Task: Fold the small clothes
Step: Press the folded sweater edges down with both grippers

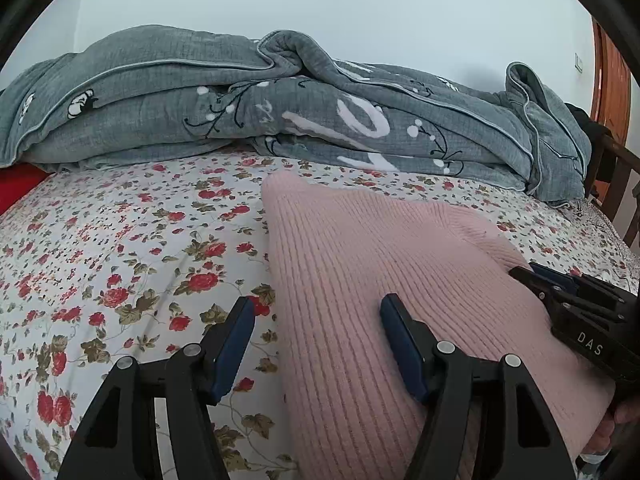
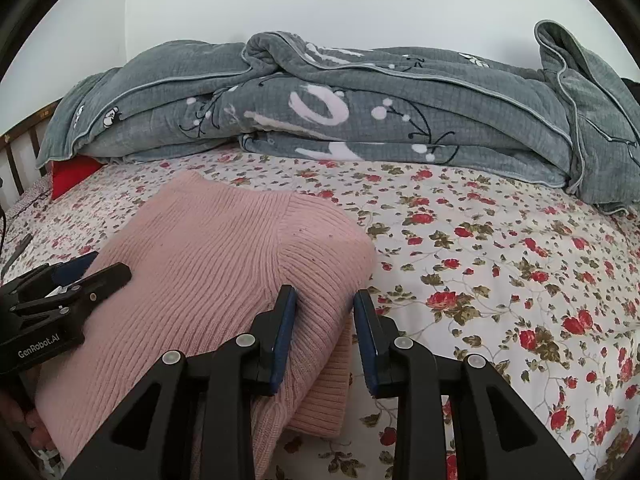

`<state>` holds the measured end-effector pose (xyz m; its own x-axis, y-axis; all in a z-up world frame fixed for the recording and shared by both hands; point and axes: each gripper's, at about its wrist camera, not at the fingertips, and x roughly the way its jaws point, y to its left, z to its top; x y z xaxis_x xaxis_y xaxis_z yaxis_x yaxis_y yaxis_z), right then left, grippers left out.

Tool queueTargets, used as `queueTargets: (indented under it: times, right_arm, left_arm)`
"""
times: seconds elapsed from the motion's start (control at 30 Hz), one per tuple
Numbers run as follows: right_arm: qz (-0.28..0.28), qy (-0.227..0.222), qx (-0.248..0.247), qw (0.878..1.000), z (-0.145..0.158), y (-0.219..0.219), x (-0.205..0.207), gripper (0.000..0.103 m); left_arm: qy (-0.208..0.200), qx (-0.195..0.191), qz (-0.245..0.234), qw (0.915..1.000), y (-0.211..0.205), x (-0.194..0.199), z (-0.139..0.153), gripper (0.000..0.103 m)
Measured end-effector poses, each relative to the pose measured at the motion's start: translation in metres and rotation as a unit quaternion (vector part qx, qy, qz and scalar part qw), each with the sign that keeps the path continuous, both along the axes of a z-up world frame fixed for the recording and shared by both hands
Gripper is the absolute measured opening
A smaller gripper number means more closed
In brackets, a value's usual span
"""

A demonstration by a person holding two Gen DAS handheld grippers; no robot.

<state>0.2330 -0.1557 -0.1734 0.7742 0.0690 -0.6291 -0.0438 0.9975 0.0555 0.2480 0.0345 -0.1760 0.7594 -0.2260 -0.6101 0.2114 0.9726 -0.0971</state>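
Observation:
A folded pink ribbed knit sweater (image 1: 380, 280) lies on the flowered bed sheet (image 1: 120, 260); it also shows in the right wrist view (image 2: 208, 264). My left gripper (image 1: 316, 312) is open, straddling the sweater's left edge, one finger over the sheet and one over the knit. My right gripper (image 2: 325, 300) is open around the sweater's folded right edge, where a ribbed hem sticks out below. Each gripper shows at the side of the other view: the right gripper (image 1: 532, 274) and the left gripper (image 2: 104, 266).
A rumpled grey quilt (image 1: 280, 112) with white flower print lies across the back of the bed against a white wall. A red cushion (image 2: 72, 176) peeks out at the left. A wooden bed rail (image 1: 616, 168) and door stand at the right.

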Motion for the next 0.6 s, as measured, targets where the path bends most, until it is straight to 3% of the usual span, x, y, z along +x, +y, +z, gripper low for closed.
queueTargets:
  times: [0.6]
  right_arm:
    - [-0.013,-0.004,0.004,1.000,0.0006,-0.0050,-0.0017,0.039]
  left_arm:
    - [-0.001,-0.005,0.004,1.0000,0.0010,-0.0018,0.0006,0.068]
